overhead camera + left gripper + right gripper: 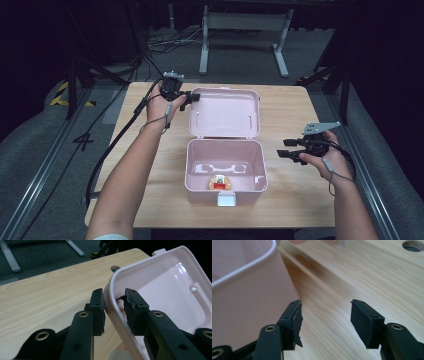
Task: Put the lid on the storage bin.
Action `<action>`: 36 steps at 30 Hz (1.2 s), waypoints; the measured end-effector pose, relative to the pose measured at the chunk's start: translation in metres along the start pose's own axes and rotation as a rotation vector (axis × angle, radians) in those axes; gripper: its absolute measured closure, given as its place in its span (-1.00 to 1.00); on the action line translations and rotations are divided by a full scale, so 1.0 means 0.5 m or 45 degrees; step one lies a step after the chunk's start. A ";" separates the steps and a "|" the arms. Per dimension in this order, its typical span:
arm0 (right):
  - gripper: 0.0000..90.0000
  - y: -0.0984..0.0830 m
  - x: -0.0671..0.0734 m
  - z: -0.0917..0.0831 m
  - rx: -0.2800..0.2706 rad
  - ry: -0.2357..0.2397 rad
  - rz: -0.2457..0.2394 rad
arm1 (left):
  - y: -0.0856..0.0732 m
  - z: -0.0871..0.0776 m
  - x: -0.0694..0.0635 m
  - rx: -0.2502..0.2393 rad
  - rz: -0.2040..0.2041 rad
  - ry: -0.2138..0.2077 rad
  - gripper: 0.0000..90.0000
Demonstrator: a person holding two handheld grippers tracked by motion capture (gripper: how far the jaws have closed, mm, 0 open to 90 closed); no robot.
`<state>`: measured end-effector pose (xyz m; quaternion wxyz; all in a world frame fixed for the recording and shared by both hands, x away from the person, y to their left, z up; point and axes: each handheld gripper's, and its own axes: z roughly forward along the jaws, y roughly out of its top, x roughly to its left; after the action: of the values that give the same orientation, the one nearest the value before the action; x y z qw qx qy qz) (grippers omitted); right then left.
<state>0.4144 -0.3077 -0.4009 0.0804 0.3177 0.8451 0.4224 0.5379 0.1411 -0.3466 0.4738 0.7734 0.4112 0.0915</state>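
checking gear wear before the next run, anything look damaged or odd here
Yes. The black pad on one jaw of the right tool is torn, with a ragged flap at its lower edge. A pad on the left tool, which straddles the pink lid's rim, also looks frayed.

A lab or test bay set up for recording, not a home; a bare light-wood table [150, 150] stands on grey carpet [30, 150]; beyond the table's far edge loose black cables [165, 42] lie on the floor beside the white metal legs of another bench [242, 30]; left of the table run yellow-and-black hazard tape [62, 95], a floor rail [37, 172] and a taped mark; dark surroundings enclose the table.
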 end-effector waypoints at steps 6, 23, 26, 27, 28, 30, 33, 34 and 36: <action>0.04 0.016 0.018 -0.007 -0.046 0.054 -0.021 | 0.010 -0.022 -0.010 -0.040 0.018 -0.018 0.58; 0.25 0.024 0.036 -0.001 -0.042 0.104 -0.053 | 0.022 -0.102 -0.060 -0.187 0.110 -0.067 0.63; 0.26 0.023 0.037 0.000 -0.036 0.100 -0.054 | 0.020 -0.117 -0.072 -0.213 0.124 -0.072 0.64; 0.26 0.023 0.037 -0.001 -0.027 0.097 -0.057 | 0.020 -0.120 -0.075 -0.222 0.134 -0.072 0.64; 0.27 0.023 0.037 -0.001 -0.019 0.096 -0.055 | 0.018 -0.126 -0.081 -0.230 0.144 -0.072 0.64; 0.27 0.023 0.038 -0.002 -0.001 0.088 -0.056 | 0.017 -0.134 -0.089 -0.246 0.166 -0.067 0.65; 0.26 0.024 0.039 -0.004 0.024 0.062 -0.067 | 0.013 -0.148 -0.100 -0.261 0.186 -0.073 0.64; 0.26 0.025 0.041 -0.005 0.019 0.065 -0.069 | 0.011 -0.157 -0.106 -0.266 0.186 -0.086 0.64; 0.26 0.026 0.043 -0.005 0.015 0.072 -0.072 | 0.009 -0.163 -0.109 -0.269 0.183 -0.094 0.63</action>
<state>0.4028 -0.2907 -0.3864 0.0666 0.2823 0.8581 0.4237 0.4621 0.1542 -0.2858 0.5598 0.7493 0.3251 0.1394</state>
